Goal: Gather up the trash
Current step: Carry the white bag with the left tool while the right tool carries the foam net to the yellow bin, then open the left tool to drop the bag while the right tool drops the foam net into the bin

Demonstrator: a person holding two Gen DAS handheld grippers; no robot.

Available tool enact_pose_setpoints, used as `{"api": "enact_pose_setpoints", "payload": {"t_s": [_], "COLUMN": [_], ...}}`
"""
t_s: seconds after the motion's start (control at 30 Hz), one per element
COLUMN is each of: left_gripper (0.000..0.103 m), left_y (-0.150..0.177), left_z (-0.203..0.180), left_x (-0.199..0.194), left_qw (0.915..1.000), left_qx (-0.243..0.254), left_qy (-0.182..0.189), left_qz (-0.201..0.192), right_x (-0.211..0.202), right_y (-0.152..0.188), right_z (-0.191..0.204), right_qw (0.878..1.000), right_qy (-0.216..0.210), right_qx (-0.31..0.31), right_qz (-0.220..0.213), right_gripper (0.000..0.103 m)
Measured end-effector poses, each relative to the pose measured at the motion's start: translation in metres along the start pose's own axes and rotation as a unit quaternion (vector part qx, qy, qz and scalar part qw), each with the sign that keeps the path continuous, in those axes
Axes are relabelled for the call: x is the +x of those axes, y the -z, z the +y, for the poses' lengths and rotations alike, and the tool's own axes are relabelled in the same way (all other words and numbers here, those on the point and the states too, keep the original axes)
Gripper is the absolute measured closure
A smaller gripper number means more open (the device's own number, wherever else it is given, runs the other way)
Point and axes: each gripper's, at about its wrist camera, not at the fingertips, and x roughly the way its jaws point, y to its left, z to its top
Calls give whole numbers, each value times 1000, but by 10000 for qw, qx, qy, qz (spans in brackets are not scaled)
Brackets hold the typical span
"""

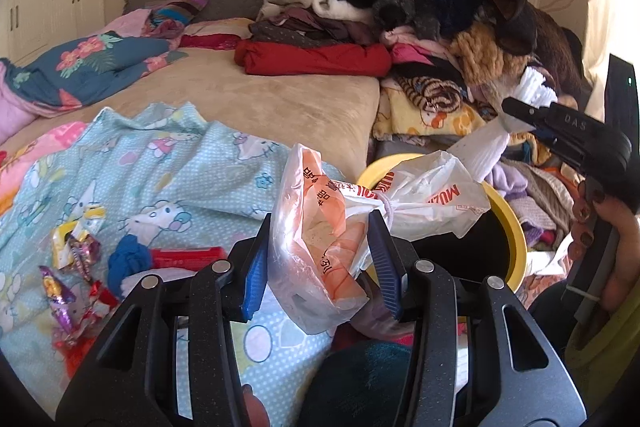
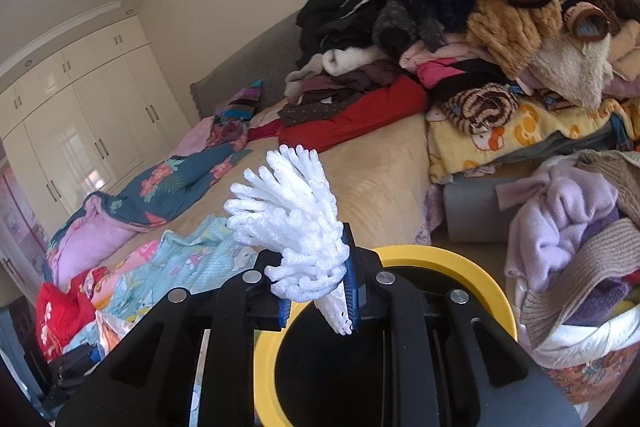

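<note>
My left gripper (image 1: 320,259) is shut on a crumpled white-and-orange plastic bag (image 1: 320,227), whose far end hangs over the yellow-rimmed bin (image 1: 516,235). In the right wrist view my right gripper (image 2: 318,291) is shut on a white foam fruit net (image 2: 292,219), held just above the bin's yellow rim (image 2: 460,263) and dark opening. The same right gripper (image 1: 516,119) shows at the right of the left wrist view, held by a hand (image 1: 612,227), with the foam net (image 1: 532,87) sticking out. Shiny candy wrappers (image 1: 76,259) and a red wrapper (image 1: 188,257) lie on the Hello Kitty cloth (image 1: 160,163).
A tan bed (image 1: 280,99) carries a tall pile of clothes (image 1: 420,11) at the back right and quilts (image 1: 80,63) at the left. A basket of lilac and brown knitwear (image 2: 580,235) stands right of the bin. White wardrobes (image 2: 72,131) line the left wall.
</note>
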Motion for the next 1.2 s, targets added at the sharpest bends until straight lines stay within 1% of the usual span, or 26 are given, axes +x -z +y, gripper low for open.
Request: {"api": "enact_pose_setpoints", "payload": {"t_s": [0.17, 0.47, 0.57, 0.67, 0.87, 0.93, 0.97, 1.03, 1.07, 1.1, 1.17, 1.2], "left_gripper": [65, 65, 65, 64, 64, 63, 62, 54, 47, 36, 21, 21], "left_y": [1, 8, 9, 11, 13, 13, 13, 15, 15, 15, 14, 14], "left_z": [-19, -51, -63, -72, -80, -81, -80, -79, -77, -73, -67, -64], "left_x": [21, 58, 69, 76, 89, 92, 93, 92, 92, 90, 86, 82], "left_qw": [9995, 9959, 9934, 9920, 9908, 9910, 9912, 9920, 9925, 9933, 9948, 9956], "left_qx": [259, 711, 896, 991, 1022, 972, 943, 870, 791, 608, 393, 329], "left_qy": [12, 83, 146, 203, 341, 425, 467, 510, 539, 627, 654, 640], "left_qz": [161, 556, 698, 758, 824, 822, 807, 760, 758, 754, 672, 593], "right_x": [7, 26, 31, 37, 45, 48, 50, 51, 51, 51, 49, 49], "right_y": [4, 11, 13, 14, 15, 15, 16, 16, 16, 15, 15, 14], "right_z": [-16, -46, -54, -58, -61, -60, -60, -59, -59, -59, -60, -60], "right_qw": [9995, 9972, 9964, 9953, 9946, 9943, 9941, 9939, 9938, 9938, 9937, 9937], "right_qy": [314, 578, 562, 552, 486, 452, 439, 436, 438, 434, 371, 362], "right_qx": [-5, 368, 519, 615, 692, 692, 689, 684, 697, 722, 802, 815], "right_qz": [53, 287, 370, 500, 607, 670, 711, 748, 747, 731, 685, 674], "right_gripper": [83, 83, 83, 82, 81, 77, 75, 68, 60, 52, 47, 45]}}
